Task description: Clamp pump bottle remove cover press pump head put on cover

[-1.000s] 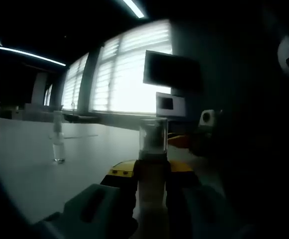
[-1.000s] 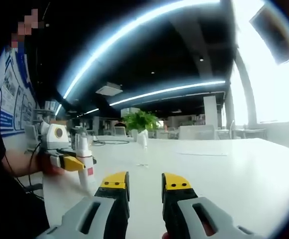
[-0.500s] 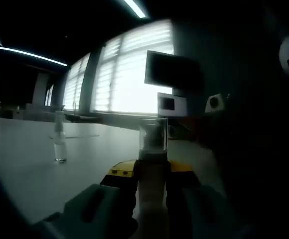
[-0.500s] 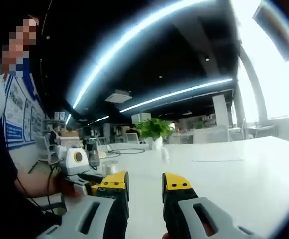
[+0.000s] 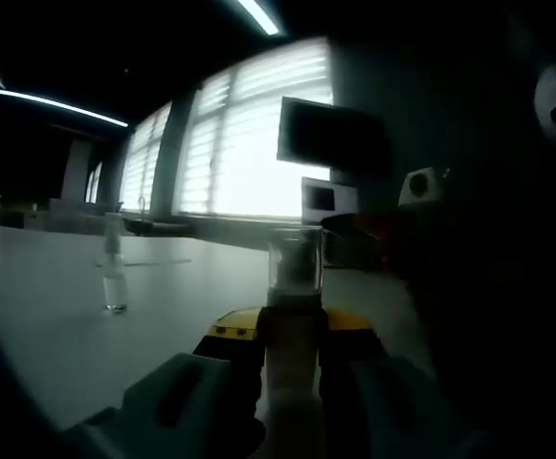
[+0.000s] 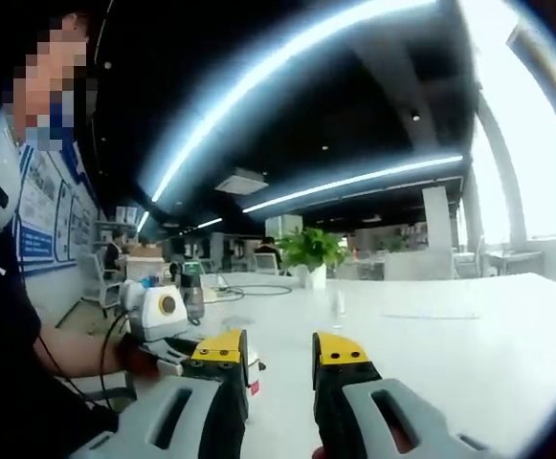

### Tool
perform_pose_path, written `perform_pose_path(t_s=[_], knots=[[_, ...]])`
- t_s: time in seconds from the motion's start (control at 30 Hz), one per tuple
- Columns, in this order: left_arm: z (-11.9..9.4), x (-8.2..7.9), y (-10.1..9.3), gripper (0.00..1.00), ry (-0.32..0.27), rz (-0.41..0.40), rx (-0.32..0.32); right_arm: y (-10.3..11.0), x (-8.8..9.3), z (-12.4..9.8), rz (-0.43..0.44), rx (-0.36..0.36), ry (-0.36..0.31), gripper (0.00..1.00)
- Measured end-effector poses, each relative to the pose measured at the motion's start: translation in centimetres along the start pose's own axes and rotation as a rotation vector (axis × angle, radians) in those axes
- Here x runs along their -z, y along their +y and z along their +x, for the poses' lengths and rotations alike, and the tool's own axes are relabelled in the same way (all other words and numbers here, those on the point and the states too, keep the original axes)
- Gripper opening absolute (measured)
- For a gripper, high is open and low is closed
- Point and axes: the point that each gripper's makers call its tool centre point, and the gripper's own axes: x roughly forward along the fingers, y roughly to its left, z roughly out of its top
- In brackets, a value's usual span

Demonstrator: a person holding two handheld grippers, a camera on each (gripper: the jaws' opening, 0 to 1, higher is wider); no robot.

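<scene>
Clear plastic caps the pump bottle (image 5: 294,316), which stands upright, pinched between the yellow-tipped jaws of my left gripper (image 5: 292,330) above the white table (image 5: 57,325). The cover (image 5: 295,260) is still on. My right gripper (image 6: 279,349), jaws spread and empty, sits just right of the bottle, so it is the nearer one to pull the cover straight up. The bottle's lower body is hidden by the jaws. Beyond it stands what is probably a small clear bottle (image 5: 114,273).

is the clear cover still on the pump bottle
On: the clear cover sits atop the pump bottle, clamped upright in the left gripper.
</scene>
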Motion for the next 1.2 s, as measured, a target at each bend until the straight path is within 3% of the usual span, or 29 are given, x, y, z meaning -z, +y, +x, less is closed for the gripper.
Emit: perform_pose_path(t_s=[0.43, 0.7, 1.2], knots=[[0.0, 0.0, -0.1, 0.13, 0.000, 0.001, 0.002, 1.2, 0.0, 0.7, -0.012, -0.022, 0.003, 0.21], [0.1, 0.0, -0.2, 0.13, -0.001, -0.001, 0.003, 3.1, -0.6, 1.7, -0.017, -0.065, -0.002, 0.21], [0.0, 0.0, -0.2, 0.13, 0.000, 0.004, 0.004, 4.6, 0.9, 3.5, -0.040, -0.100, 0.050, 0.21]])
